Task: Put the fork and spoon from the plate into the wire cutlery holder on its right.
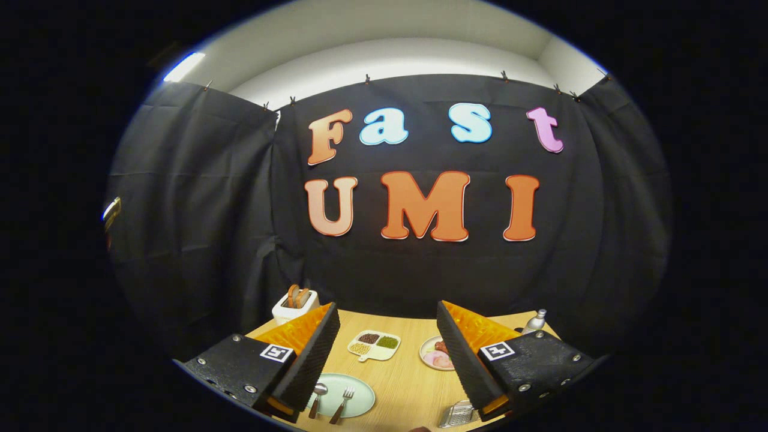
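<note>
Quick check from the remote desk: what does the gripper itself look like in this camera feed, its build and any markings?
The gripper has two wedge-shaped fingers with ridged, textured inner pads. Each finger sits on a dark, flat mounting block fastened with small silver screws, and each block carries a square black-and-white fiducial tag. Translucent orange ribbed panels back both fingers. The fingers stand wide apart. No cables or sleeve are visible.

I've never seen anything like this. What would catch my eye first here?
The gripper stands wide open above a wooden table. Between its fingers lies a pale green plate bearing a spoon and a fork. By the right finger sits the wire cutlery holder.
</note>
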